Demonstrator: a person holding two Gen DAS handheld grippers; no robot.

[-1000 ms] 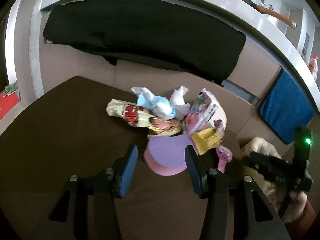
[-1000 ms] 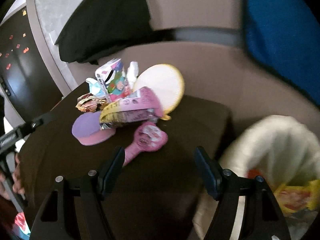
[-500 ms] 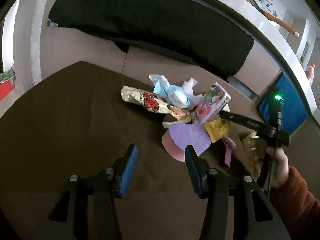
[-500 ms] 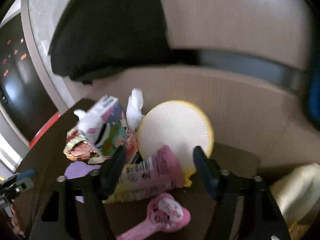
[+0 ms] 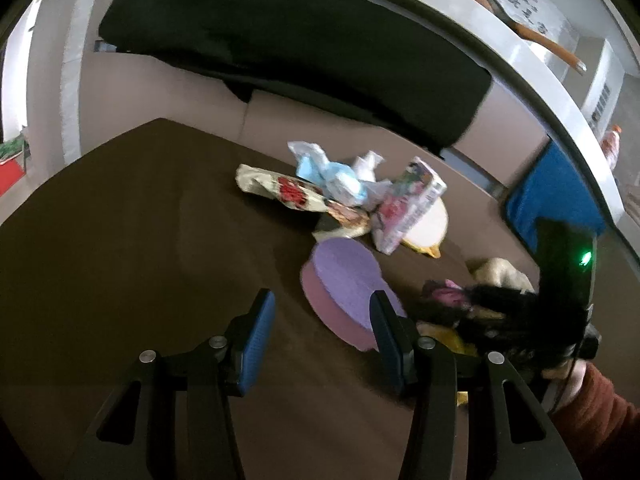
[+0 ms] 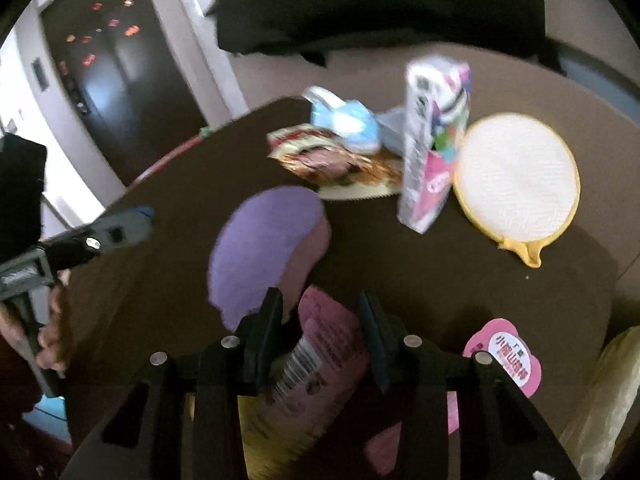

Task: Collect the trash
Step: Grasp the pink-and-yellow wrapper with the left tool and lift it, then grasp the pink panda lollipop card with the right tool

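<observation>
While our right gripper (image 6: 322, 316) pointed down at the brown table (image 6: 168, 184), its jaws were closing around a pink wrapper (image 6: 320, 344) with a barcode, which lay between the two pads; we could not tell whether the pads were pressing on it yet. Just right of that gripper lay a pink flower-shaped label (image 6: 506, 354). Our left gripper (image 5: 322, 336) hovered over bare table with its jaws about two-thirds open and nothing between them. Just past both grippers lay a round pad (image 5: 344, 276), purple on top with a pink edge, with one edge raised off the table. Beyond it the rest of the trash sat in a loose pile near the table's far edge: a cream snack wrapper (image 5: 280, 190) with red print, a blue and white crumpled wrapper (image 5: 332, 176) touching it, a colourful carton (image 6: 434, 136) standing tilted, and a round white mat (image 6: 516, 180) with a yellow rim lying flat beside the carton. Farther off, behind the table, stood a tan sofa with a black cloth (image 5: 304, 48) draped along its back. A blue cloth (image 5: 556, 196) hung at the far right.
</observation>
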